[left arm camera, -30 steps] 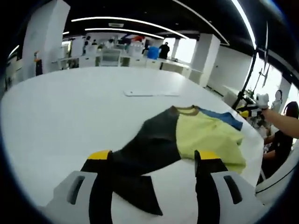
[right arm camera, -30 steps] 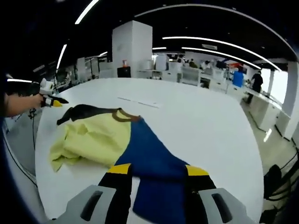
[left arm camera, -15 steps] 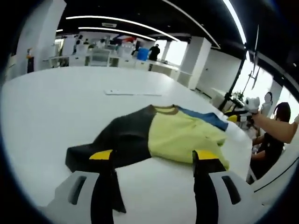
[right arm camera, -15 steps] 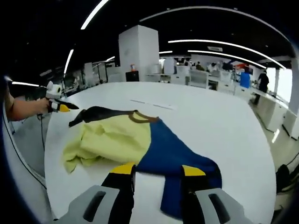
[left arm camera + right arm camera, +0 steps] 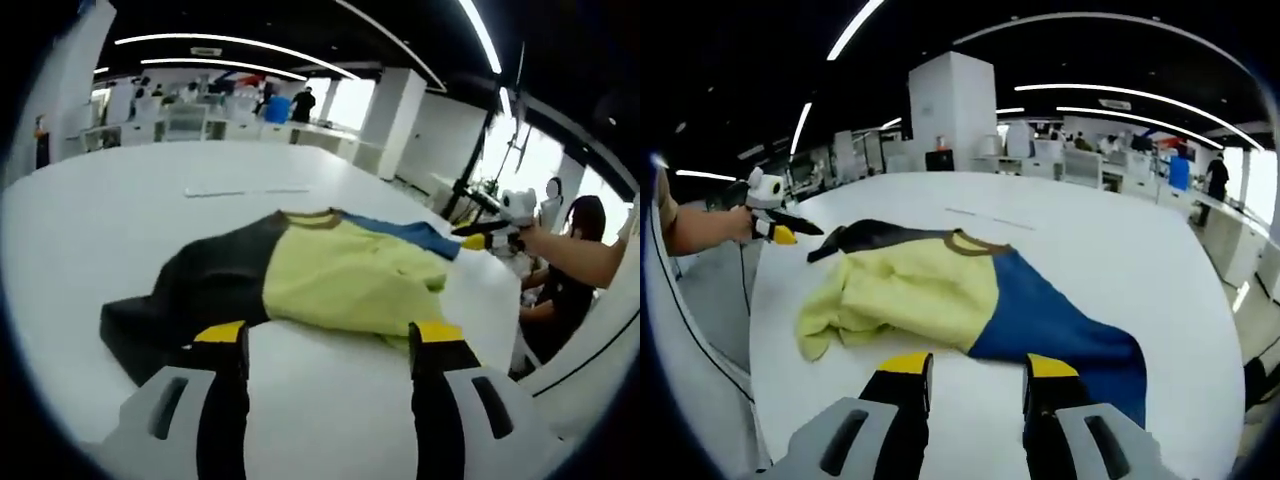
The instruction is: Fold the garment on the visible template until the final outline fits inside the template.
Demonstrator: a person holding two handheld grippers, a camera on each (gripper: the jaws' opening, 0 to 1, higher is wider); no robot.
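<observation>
A short-sleeved garment lies crumpled on the white table (image 5: pixel 110 215): a yellow body (image 5: pixel 340 280), a dark sleeve (image 5: pixel 190 295) and a blue sleeve (image 5: pixel 405 232). My left gripper (image 5: pixel 328 335) hovers open just short of its near edge, holding nothing. From the other side, the yellow body (image 5: pixel 910 290) has the blue part (image 5: pixel 1070 320) spread to the right. My right gripper (image 5: pixel 976 365) is open and apart from the cloth. Each gripper appears in the other's view, the right gripper (image 5: pixel 495 225) and the left gripper (image 5: pixel 775 225). A thin pale strip (image 5: pixel 245 190) marks the table beyond the garment.
The table edge curves close to the garment on the right gripper's side (image 5: pixel 500 330). A person (image 5: pixel 580 260) sits past that edge. Desks, pillars and other people fill the far room. Bare tabletop (image 5: pixel 1120 240) stretches behind the garment.
Both views have drawn back from the garment. The dark sleeve and the blue sleeve lay under the jaws earlier; now each lies beyond the jaw tips. The jaws' spacing is unchanged.
</observation>
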